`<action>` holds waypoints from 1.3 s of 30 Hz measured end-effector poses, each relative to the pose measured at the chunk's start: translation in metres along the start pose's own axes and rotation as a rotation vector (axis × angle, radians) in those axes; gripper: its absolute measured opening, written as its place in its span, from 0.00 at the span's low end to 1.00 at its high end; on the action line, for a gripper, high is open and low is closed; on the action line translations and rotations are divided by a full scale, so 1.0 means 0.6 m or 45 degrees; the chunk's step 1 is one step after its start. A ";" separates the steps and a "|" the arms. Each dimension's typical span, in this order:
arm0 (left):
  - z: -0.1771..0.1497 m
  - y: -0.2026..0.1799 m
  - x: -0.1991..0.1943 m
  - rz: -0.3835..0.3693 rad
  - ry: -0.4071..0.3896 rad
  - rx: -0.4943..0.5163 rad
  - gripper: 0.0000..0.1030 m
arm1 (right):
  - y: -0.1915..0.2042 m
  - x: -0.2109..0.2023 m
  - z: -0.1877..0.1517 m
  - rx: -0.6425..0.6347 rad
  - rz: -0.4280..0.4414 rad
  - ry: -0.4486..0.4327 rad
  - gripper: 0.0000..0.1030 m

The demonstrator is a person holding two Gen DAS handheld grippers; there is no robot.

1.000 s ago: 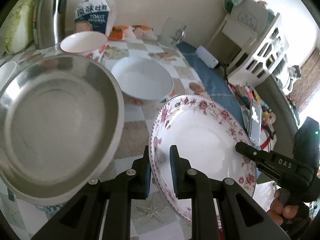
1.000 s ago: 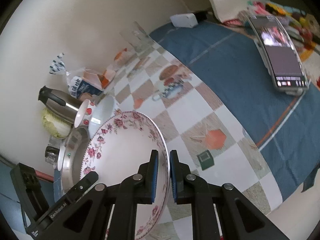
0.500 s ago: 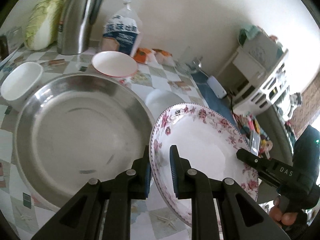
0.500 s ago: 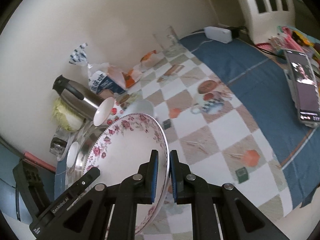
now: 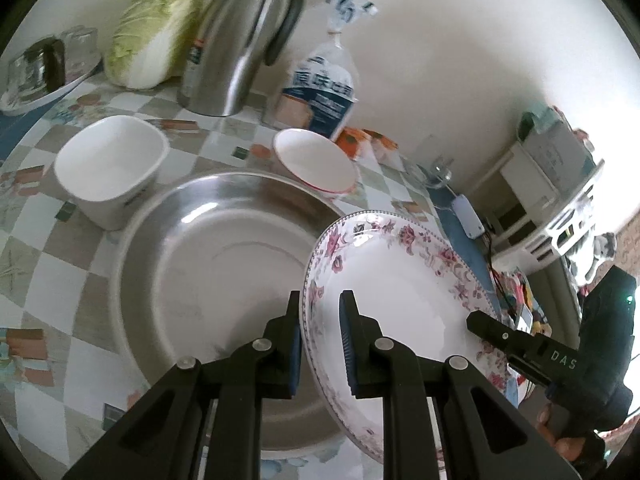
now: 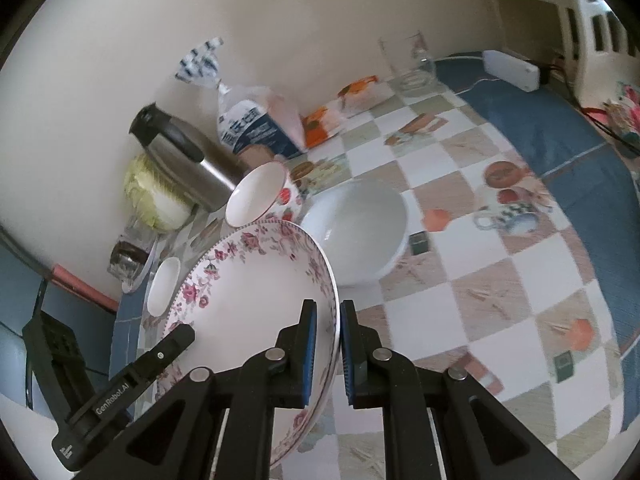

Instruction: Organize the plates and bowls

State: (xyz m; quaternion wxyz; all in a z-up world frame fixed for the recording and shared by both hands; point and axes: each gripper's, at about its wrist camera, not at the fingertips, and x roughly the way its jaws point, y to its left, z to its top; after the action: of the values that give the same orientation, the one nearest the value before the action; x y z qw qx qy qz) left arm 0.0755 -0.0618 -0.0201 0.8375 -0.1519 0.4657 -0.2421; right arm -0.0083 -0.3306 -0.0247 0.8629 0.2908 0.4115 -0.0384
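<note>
Both grippers, left point(image 5: 319, 338) and right point(image 6: 328, 346), pinching the floral plate point(image 5: 400, 292) by opposite rims, have carried it left over the steel pan point(image 5: 208, 264), apparently for stacking.

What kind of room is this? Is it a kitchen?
Probably a kitchen or dining table in someone's home. On the checked tablecloth stand a steel kettle, a cabbage, a bag of sliced bread and several bowls, and a floral plate is being carried over them.

White floral-rimmed ceramic plate point(image 5: 404, 280) tilted, airborne, overlapping right rim of wide stainless-steel basin point(image 5: 224, 264); square white bowl point(image 5: 110, 168), red-rimmed bowl point(image 5: 316, 160) behind basin.
</note>
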 end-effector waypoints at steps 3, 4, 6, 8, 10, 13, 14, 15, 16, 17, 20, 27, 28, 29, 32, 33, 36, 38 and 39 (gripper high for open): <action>0.007 0.017 -0.007 0.020 -0.018 -0.009 0.17 | 0.018 0.017 0.003 -0.017 0.009 0.024 0.12; 0.009 0.021 -0.009 0.027 -0.025 -0.011 0.17 | 0.024 0.022 0.003 -0.024 0.012 0.030 0.12; 0.013 0.033 -0.014 0.036 -0.035 -0.025 0.17 | 0.037 0.032 0.006 -0.043 0.016 0.041 0.12; 0.017 0.047 -0.016 0.044 -0.043 -0.047 0.17 | 0.049 0.041 0.008 -0.056 0.025 0.053 0.12; 0.020 0.059 -0.018 0.049 -0.047 -0.067 0.17 | 0.060 0.049 0.010 -0.071 0.032 0.061 0.12; 0.025 0.075 -0.020 0.060 -0.056 -0.090 0.17 | 0.075 0.063 0.013 -0.093 0.039 0.075 0.12; 0.027 0.081 -0.020 0.066 -0.057 -0.097 0.17 | 0.082 0.069 0.014 -0.104 0.039 0.082 0.12; 0.028 0.086 -0.020 0.070 -0.057 -0.103 0.17 | 0.086 0.074 0.015 -0.112 0.038 0.086 0.12; 0.029 0.092 -0.020 0.074 -0.056 -0.112 0.17 | 0.091 0.080 0.016 -0.121 0.037 0.092 0.12; 0.029 0.098 -0.019 0.078 -0.053 -0.124 0.17 | 0.094 0.085 0.016 -0.128 0.037 0.097 0.12; 0.032 0.115 -0.013 0.087 -0.046 -0.161 0.17 | 0.101 0.101 0.016 -0.143 0.050 0.114 0.12; 0.031 0.138 0.007 0.135 -0.023 -0.175 0.17 | 0.105 0.141 0.011 -0.159 0.054 0.166 0.12; 0.030 0.139 0.010 0.140 -0.020 -0.173 0.17 | 0.105 0.145 0.010 -0.162 0.052 0.171 0.12; 0.029 0.142 0.012 0.147 -0.016 -0.169 0.17 | 0.104 0.151 0.009 -0.164 0.050 0.180 0.12; 0.028 0.142 0.021 0.164 -0.009 -0.153 0.17 | 0.096 0.162 0.009 -0.151 0.051 0.196 0.12; 0.028 0.141 0.023 0.171 -0.007 -0.146 0.17 | 0.094 0.165 0.008 -0.148 0.048 0.202 0.12; 0.027 0.138 0.029 0.196 -0.006 -0.124 0.17 | 0.089 0.173 0.005 -0.143 0.039 0.218 0.12; 0.027 0.139 0.033 0.207 -0.004 -0.119 0.17 | 0.087 0.176 0.003 -0.138 0.040 0.223 0.12; 0.027 0.139 0.035 0.209 -0.002 -0.118 0.17 | 0.087 0.177 0.003 -0.140 0.037 0.225 0.12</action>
State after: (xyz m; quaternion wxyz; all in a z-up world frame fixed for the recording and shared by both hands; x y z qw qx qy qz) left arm 0.1206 -0.0030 -0.0666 0.8471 -0.1519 0.4865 -0.1507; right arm 0.0787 -0.2699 -0.0770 0.8384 0.2512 0.4832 0.0224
